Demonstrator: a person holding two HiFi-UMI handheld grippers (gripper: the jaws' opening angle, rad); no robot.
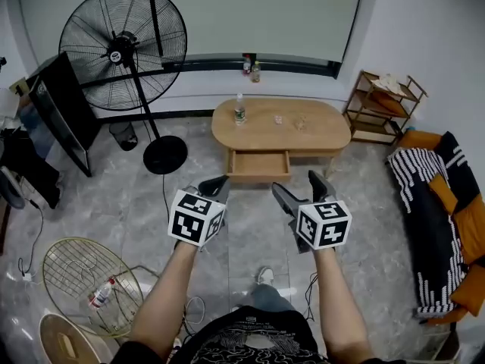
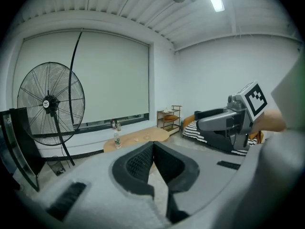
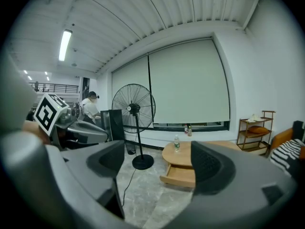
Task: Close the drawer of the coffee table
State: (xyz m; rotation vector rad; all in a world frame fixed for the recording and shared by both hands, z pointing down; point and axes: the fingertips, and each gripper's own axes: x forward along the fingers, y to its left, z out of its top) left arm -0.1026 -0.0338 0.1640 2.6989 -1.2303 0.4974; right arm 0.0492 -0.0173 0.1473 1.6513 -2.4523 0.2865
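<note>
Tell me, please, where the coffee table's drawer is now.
In the head view the drawer sits pulled out at the front of the coffee table, upper centre, just right of the fan base.

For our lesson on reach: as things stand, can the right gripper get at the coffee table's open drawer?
Probably, but not from here. The right gripper, jaws apart and empty, hangs well short of the drawer, which stands open facing it. Only floor lies between, so stepping closer should do.

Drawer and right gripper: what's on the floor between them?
Nothing. Only bare floor lies between the open drawer and the right gripper, as the head view shows.
</note>
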